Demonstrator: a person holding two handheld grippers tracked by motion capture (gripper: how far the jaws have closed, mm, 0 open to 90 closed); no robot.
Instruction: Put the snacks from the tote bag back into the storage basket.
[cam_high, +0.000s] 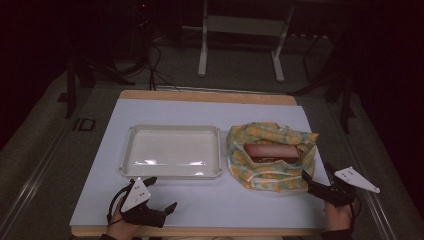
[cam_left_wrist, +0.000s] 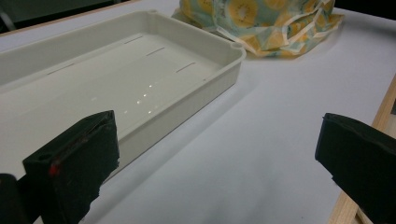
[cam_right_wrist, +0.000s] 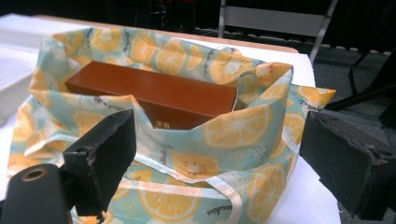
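- Brown box (cam_high: 271, 151): lies inside the open fruit-print bag (cam_high: 270, 175), right side of the bench (cam_high: 210, 205); likely light, stiff; grip across its narrow sides.
- Bag: soft, will shift.
- White tray (cam_high: 171, 171): left, empty.
- Left hand-held gripper (cam_high: 159, 196): jaws apart, holding nothing.
- Right hand-held gripper (cam_high: 317, 175): jaws apart, beside the bag's near edge.

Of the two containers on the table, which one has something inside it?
The citrus-print fabric bag, beside the right gripper, holds a brown box; the white tray is empty.
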